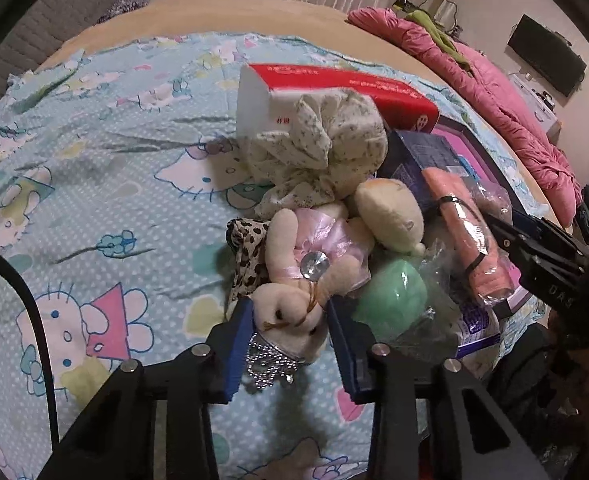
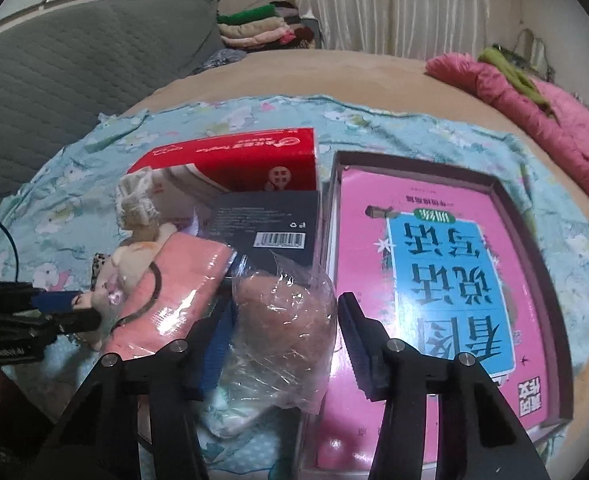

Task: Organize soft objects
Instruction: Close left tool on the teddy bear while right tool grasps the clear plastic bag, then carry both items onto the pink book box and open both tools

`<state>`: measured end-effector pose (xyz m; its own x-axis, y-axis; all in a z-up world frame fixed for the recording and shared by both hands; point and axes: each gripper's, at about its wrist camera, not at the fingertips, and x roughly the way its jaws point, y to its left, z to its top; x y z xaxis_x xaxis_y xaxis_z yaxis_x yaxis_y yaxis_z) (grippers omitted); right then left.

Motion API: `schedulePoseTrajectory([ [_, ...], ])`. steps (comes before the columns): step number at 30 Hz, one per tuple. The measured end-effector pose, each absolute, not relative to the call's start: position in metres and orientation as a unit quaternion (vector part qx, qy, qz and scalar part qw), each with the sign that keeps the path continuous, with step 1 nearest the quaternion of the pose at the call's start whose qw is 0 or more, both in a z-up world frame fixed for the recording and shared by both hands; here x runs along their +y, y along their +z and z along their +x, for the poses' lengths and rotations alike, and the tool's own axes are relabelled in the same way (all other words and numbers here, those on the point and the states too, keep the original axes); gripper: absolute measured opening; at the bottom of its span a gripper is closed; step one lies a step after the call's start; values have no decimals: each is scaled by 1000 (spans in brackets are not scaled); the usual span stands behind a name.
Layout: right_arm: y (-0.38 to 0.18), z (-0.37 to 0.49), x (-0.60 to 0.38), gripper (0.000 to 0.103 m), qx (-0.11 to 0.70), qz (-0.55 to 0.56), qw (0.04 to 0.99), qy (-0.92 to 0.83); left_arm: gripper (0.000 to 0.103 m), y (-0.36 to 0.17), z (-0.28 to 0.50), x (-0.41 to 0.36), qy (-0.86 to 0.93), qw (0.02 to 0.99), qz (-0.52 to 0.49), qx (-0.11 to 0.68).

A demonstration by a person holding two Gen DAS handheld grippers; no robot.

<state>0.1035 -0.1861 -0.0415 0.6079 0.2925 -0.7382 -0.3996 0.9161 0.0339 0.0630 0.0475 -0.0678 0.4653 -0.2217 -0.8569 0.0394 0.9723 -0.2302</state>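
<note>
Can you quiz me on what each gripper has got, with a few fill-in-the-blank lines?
1. The left gripper has the head of the plush ____ between its pads.
2. The right gripper brackets something wrapped in clear ____.
3. The pink book lies in a shallow ____.
4. The tissue box is white and ____.

Missing words: bunny; plastic; box; red

The pink book (image 2: pixel 434 280) near the bed's right edge bears large Chinese characters on a blue panel, upside down here. The dark box (image 2: pixel 270 220) carries a barcode. Print on the red box (image 2: pixel 230 160) is too small to read.
</note>
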Motion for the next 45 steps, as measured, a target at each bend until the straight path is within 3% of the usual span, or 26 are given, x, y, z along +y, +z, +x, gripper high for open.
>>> schedulePoseTrajectory([
  [7,-33,99,-204,51,383,-32,903,192,32,-61,57,49,-75,855,-93,505],
  [32,12,63,-220,50,304,-6,927,218,31,14,31,52,-48,894,-109,432],
  [45,29,58,-265,50,287,23,942,171,31,59,46,-3,-85,908,-94,400],
])
